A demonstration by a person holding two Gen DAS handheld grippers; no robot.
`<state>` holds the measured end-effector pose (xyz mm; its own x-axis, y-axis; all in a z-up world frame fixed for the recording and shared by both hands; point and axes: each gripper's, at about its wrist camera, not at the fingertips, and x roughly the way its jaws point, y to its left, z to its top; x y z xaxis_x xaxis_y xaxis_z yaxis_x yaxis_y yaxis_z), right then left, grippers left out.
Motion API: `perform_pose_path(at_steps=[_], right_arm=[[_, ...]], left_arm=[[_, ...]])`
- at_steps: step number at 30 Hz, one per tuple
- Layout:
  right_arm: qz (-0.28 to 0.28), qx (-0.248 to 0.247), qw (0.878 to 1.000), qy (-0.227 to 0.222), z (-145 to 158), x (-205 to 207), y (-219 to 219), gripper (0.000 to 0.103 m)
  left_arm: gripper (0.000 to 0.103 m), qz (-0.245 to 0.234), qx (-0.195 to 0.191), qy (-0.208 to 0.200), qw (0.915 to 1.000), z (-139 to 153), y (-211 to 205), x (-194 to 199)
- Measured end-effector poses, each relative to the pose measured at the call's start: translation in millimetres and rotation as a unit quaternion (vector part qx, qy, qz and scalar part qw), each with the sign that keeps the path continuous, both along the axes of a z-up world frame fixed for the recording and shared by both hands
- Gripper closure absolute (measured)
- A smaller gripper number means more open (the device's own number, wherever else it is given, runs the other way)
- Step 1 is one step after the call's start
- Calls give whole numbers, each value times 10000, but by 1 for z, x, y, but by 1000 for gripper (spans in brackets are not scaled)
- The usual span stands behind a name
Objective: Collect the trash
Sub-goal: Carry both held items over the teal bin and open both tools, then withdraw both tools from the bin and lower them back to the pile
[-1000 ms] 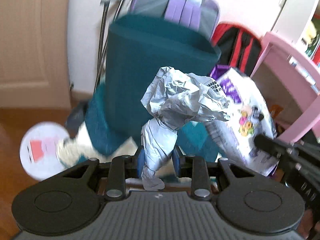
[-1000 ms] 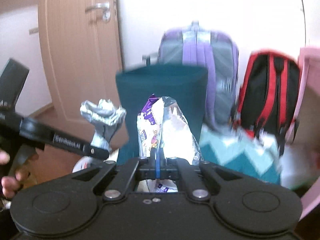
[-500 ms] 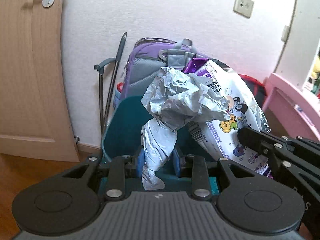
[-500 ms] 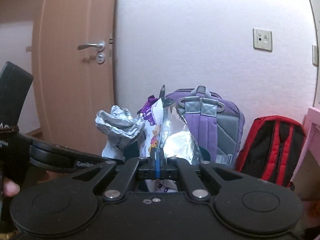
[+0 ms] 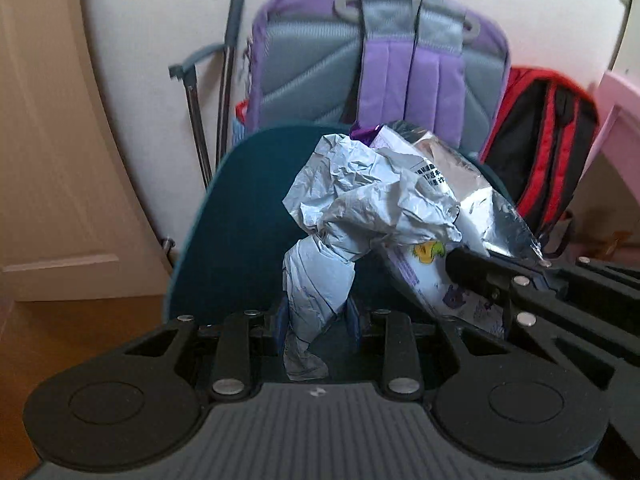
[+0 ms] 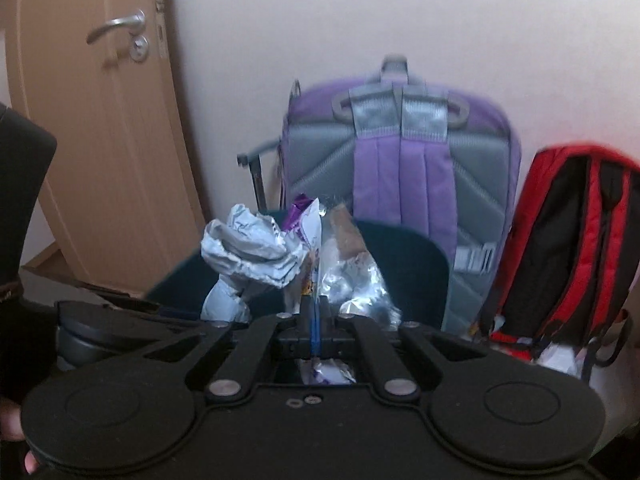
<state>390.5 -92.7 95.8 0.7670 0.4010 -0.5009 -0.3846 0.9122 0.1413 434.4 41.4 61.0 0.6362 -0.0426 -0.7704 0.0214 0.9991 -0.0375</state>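
My left gripper [image 5: 318,316] is shut on a crumpled silver wrapper [image 5: 360,200], held upright over the open mouth of a dark teal bin [image 5: 240,220]. My right gripper [image 6: 316,312] is shut on a white and purple snack bag with a foil inside [image 6: 344,280], right beside the silver wrapper [image 6: 248,252] and over the same teal bin [image 6: 404,256]. The snack bag [image 5: 460,184] and the right gripper's black body [image 5: 560,292] show at the right of the left wrist view.
A purple and grey backpack [image 5: 400,68] leans on the wall behind the bin, with a red and black backpack [image 6: 576,240] to its right. A wooden door [image 6: 92,120] is at the left, pink furniture [image 5: 616,120] at the right. Metal poles [image 5: 224,92] stand by the wall.
Both grippers have tilted down and moved closer to the bin, so its open mouth now lies right under the two held pieces. Both grips are unchanged.
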Motion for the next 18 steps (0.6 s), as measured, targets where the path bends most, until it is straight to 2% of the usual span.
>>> perform_pose_path(at_steps=[7, 11, 18], right_arm=[[-10, 36, 9995, 319, -20, 15, -5, 88], [-60, 80, 9994, 343, -19, 15, -12, 83], [-37, 165, 9995, 283, -4, 0, -28, 77]], left_arm=[[72, -13, 104, 248, 9996, -13, -1, 13], [49, 13, 14, 208, 9998, -13, -1, 10], [45, -78, -6, 52, 10000, 1, -8, -5]])
